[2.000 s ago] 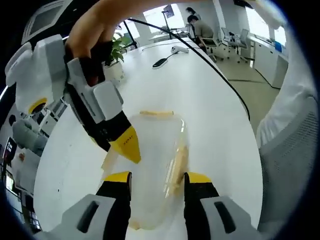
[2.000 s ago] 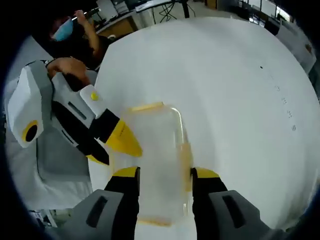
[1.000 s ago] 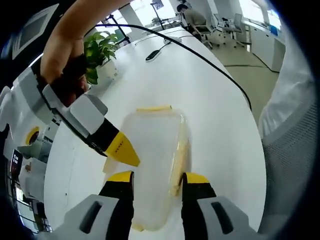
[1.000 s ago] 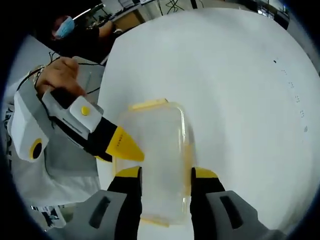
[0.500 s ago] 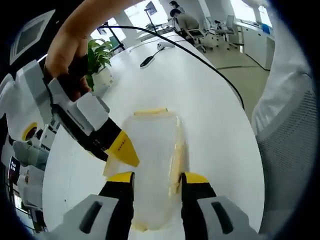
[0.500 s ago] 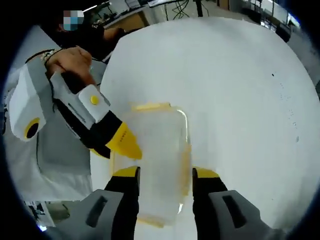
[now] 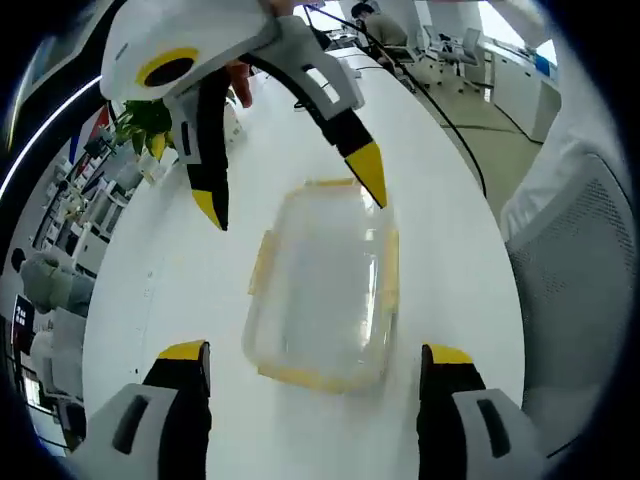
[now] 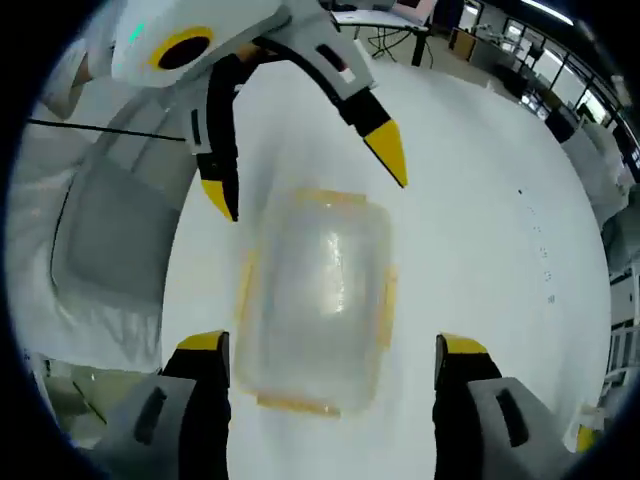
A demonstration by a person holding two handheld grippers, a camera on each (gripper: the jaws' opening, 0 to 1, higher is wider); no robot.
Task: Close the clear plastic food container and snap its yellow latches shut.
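- Two views covered, left gripper view first.
- Clear rectangular plastic food container with yellow latches lying flat on the white round-edged table, lid apparently seated on top; centred between the view's own jaws but touching neither.
- Left gripper with yellow-tipped grey jaws spread wide, holding nothing, one tip on each side of the near end of the container.
- Right gripper with yellow-tipped black jaws entering from the top, likewise spread wide and holding nothing, one tip at the far corner of the container, the other off to the side over bare table.
- Latch state hard to read; yellow strips along the edges look folded close to the walls, engagement not confirmable.
- Right gripper view next.
- Same container between the right gripper tips, jaws wide apart and clear of both long sides.
- Left gripper opposite, jaws open over the far end, nothing held.
- Recommended for the step in hand, as a judgement: lower one jaw tip onto a single latch, press down and inward toward the wall.
- Brace the opposite side with the other gripper to stop sliding on the smooth table.
- Work latches in opposing pairs; avoid pressing on the lid centre.
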